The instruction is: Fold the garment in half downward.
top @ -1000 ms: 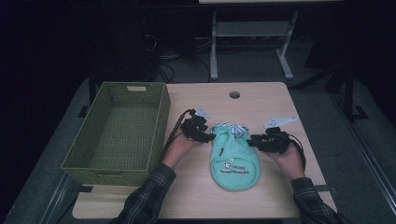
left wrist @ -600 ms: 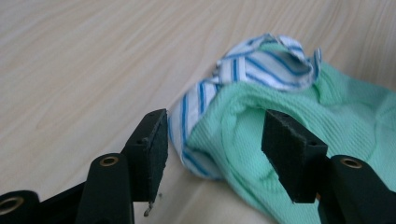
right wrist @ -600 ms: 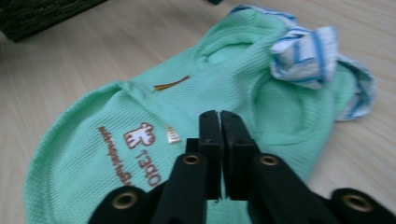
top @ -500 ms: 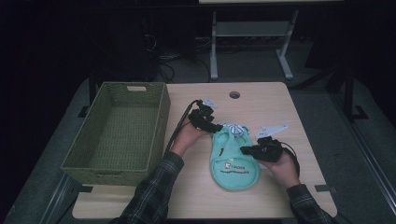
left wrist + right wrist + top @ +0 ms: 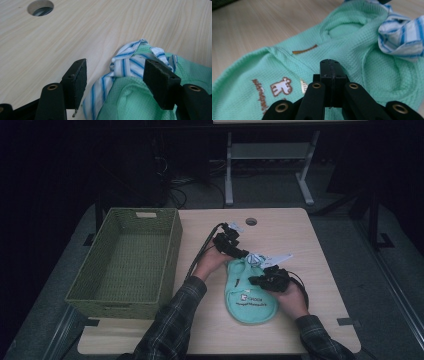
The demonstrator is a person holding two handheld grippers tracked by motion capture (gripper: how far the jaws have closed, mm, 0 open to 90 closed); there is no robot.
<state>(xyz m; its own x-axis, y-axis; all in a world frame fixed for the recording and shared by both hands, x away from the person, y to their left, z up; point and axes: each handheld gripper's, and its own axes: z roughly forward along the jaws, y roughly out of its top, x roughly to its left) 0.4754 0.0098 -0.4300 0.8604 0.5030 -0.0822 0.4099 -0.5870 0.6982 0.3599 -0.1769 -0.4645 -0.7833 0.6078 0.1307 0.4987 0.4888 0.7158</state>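
Observation:
A small mint-green garment (image 5: 250,301) with a brown-and-white printed logo lies flat on the wooden table (image 5: 305,240), its blue-and-white striped collar (image 5: 256,259) at the far end. My left gripper (image 5: 241,253) is at that collar; in the left gripper view its jaws (image 5: 117,71) stand apart on either side of the striped collar (image 5: 126,62) without pressing it, and they have just been opening. My right gripper (image 5: 256,281) hovers over the garment's middle; in the right gripper view its pads (image 5: 330,65) are shut together above the green cloth (image 5: 294,62), and I see no cloth between them.
A green woven basket (image 5: 116,309) stands at the table's left side, and nothing shows inside it. A round cable hole (image 5: 251,221) sits near the table's far edge. Cables trail from both grippers. A metal stand is on the floor beyond the table.
The left hand has moved away from the person and to the right, up to the collar. The right hand has moved left, over the garment's middle.

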